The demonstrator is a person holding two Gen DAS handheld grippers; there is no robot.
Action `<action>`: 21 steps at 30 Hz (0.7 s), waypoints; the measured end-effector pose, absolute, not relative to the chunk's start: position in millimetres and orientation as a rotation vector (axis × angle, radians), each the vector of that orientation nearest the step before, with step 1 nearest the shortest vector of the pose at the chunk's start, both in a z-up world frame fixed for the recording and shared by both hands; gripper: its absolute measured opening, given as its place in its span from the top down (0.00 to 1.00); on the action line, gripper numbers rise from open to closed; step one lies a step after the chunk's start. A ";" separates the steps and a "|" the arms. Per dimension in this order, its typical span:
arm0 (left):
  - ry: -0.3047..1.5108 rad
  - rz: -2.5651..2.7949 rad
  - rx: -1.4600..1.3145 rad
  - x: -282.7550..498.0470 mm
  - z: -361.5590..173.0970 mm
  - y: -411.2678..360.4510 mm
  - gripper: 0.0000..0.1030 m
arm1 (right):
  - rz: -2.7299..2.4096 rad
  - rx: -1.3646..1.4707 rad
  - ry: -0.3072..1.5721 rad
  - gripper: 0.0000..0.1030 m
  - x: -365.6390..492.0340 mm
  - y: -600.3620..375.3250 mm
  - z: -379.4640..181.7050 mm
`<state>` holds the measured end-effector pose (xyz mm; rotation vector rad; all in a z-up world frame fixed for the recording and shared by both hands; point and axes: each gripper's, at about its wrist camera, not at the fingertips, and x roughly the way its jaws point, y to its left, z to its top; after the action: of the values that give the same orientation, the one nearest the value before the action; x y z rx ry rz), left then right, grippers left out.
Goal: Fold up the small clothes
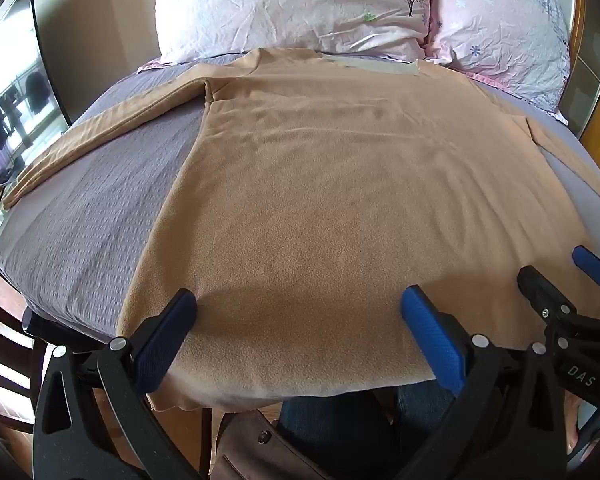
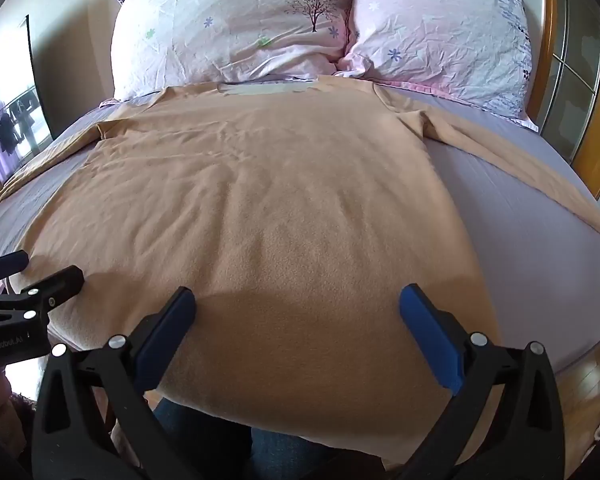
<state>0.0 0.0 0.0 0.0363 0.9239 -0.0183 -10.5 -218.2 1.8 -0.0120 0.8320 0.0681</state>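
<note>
I am holding both grippers, left gripper [image 1: 298, 320] and right gripper [image 2: 298, 320], jaws wide, over the near hem of a tan long-sleeved fleece shirt [image 1: 340, 200] lying flat on the grey bed [image 1: 80, 220].

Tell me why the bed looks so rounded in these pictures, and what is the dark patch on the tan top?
Left wrist view: the fisheye lens bulges the bed into a dome, and the corners go black and blurry. The dark patch is a soft shadow on the tan top, lying between the left gripper fingers. Right wrist view: the same bulge, with a like shadow before the right gripper.
</note>
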 end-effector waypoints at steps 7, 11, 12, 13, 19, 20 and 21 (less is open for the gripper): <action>0.924 -0.018 0.037 0.0 0.0 0.0 0.01 | 0.069 -0.013 0.832 0.02 -11.7 -220.2 2.7; 0.923 -0.018 0.037 0.0 0.0 0.0 0.01 | 0.068 -0.012 0.831 0.02 -11.9 -220.9 2.9; 0.923 -0.018 0.037 0.0 0.1 0.0 0.01 | 0.068 -0.012 0.831 0.02 -11.9 -221.0 3.0; 0.923 -0.018 0.037 0.0 0.1 0.1 0.01 | 0.067 -0.011 0.831 0.02 -12.0 -221.2 3.0; 0.922 -0.018 0.038 -0.1 0.1 0.0 0.01 | 0.068 -0.011 0.831 0.02 -12.1 -222.1 3.4; 0.921 -0.018 0.038 -0.1 0.1 0.0 0.01 | 0.068 -0.011 0.831 0.02 -12.1 -222.0 3.4; 0.921 -0.018 0.038 -0.1 0.1 0.0 0.01 | 0.067 -0.011 0.831 0.02 -12.2 -222.0 3.4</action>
<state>-0.1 0.0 0.1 0.0376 0.9209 -0.0176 -12.2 -222.0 3.4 -0.0109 0.8308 0.0672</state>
